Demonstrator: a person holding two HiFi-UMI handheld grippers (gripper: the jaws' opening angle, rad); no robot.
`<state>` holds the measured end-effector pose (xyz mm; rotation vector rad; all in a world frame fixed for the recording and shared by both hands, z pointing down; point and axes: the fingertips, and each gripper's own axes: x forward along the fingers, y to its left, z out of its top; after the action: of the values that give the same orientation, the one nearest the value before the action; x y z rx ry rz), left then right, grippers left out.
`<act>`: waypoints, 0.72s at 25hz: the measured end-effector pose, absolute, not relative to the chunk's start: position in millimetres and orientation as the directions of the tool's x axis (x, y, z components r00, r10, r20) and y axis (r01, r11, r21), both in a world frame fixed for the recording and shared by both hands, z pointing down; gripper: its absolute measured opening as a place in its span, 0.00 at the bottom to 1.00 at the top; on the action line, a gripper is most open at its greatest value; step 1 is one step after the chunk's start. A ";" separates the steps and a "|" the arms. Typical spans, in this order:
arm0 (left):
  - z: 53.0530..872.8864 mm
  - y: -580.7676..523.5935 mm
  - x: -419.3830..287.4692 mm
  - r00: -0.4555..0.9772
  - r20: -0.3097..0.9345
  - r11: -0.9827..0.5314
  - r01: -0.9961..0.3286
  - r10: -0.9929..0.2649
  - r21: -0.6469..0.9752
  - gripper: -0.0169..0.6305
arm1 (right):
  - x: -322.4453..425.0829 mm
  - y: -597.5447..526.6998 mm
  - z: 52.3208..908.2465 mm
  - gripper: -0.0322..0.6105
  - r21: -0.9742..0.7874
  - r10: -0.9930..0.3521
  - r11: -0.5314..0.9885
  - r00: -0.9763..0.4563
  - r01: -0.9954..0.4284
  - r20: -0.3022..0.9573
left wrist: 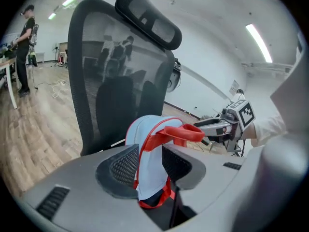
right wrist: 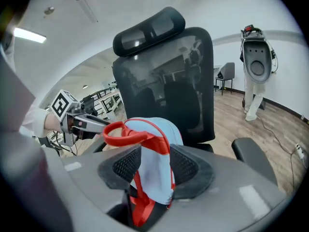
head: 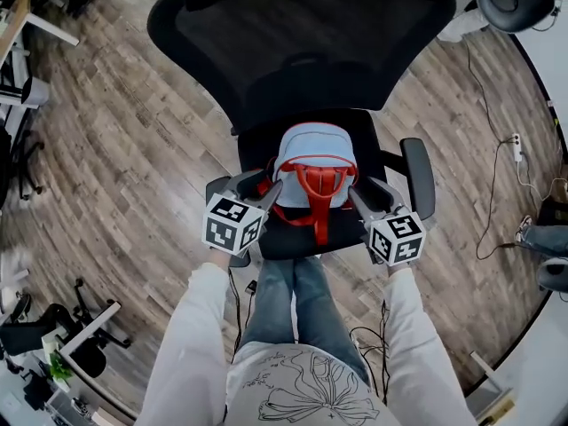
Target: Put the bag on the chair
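A light blue bag (head: 315,158) with red trim and a red top handle (head: 318,183) stands on the seat (head: 288,238) of a black mesh office chair (head: 311,51). My left gripper (head: 266,188) is at the bag's left side and my right gripper (head: 362,193) at its right side. In the left gripper view the bag's edge (left wrist: 149,149) lies between the wide-set pads (left wrist: 123,166) of the left gripper (left wrist: 149,167), and the right gripper (left wrist: 217,127) shows beyond. In the right gripper view the bag (right wrist: 154,149) likewise sits between the spread pads (right wrist: 186,166). Both grippers look open.
The chair's padded armrest (head: 419,176) stands just right of my right gripper. Cables (head: 493,193) trail over the wooden floor at the right. Other chair bases (head: 53,327) and desks are at the left. A white machine (right wrist: 256,66) stands behind the chair. A person (left wrist: 24,47) stands far left.
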<state>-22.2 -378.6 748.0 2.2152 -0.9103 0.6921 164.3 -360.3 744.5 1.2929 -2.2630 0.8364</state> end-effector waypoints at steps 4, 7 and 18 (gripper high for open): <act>693.4 -382.6 -24.4 0.617 0.607 -0.559 -0.766 -0.500 0.318 0.23 | 167.5 -367.2 692.3 0.34 -0.279 -0.698 0.390 -0.479 -0.878 0.533; 646.3 -379.8 -28.8 0.597 0.551 -0.550 -0.789 -0.582 0.274 0.23 | 165.9 -366.7 647.0 0.34 -0.261 -0.757 0.381 -0.461 -0.887 0.463; 492.9 -382.7 -34.1 0.532 0.340 -0.489 -0.847 -0.775 0.209 0.20 | 157.7 -370.2 505.1 0.29 -0.179 -0.882 0.363 -0.399 -0.914 0.250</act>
<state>-34.1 -382.7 492.9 2.4252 -1.3386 0.2847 157.7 -370.2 505.1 1.6553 -2.5000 0.4409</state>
